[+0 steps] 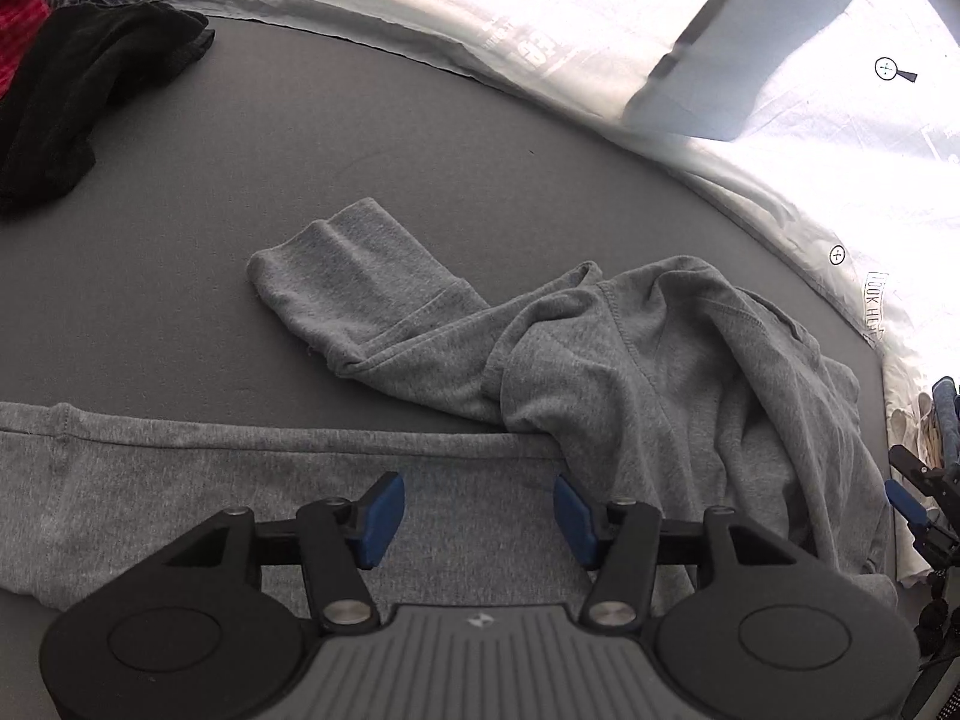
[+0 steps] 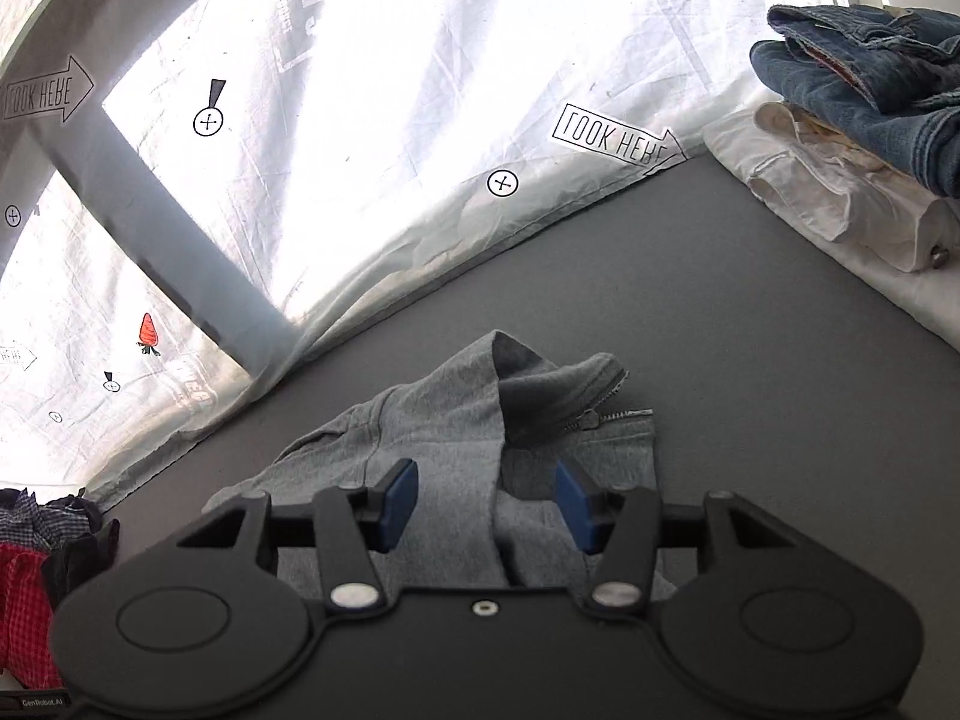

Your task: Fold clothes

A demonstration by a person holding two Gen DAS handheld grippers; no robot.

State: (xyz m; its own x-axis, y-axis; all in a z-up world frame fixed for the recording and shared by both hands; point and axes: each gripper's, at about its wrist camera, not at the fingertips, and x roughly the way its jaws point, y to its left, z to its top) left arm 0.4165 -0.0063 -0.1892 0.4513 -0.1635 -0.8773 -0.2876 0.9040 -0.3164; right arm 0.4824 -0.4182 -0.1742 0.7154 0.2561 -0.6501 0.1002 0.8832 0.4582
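Note:
A grey zip-up sweatshirt (image 1: pixel 660 372) lies rumpled on the dark grey table (image 1: pixel 360 138). One sleeve (image 1: pixel 360 288) stretches out to the left, and a flat band of the garment runs along the near edge. My left gripper (image 1: pixel 480 516) hovers over that flat band, jaws open, with no cloth pinched between the blue pads. In the right wrist view the sweatshirt's collar and zipper (image 2: pixel 600 414) stand up in a fold. My right gripper (image 2: pixel 486 504) is open just above the grey cloth (image 2: pixel 444 420) behind the collar. The right gripper's blue fingertip (image 1: pixel 906 501) shows at the left view's right edge.
A pile of dark and checked clothes (image 1: pixel 90 90) sits at the table's far left. Folded jeans (image 2: pixel 870 78) rest on a folded white garment (image 2: pixel 840 210) at the far right. A white printed sheet (image 2: pixel 360 120) hangs behind the table. Bare table (image 2: pixel 750 330) lies between sweatshirt and stack.

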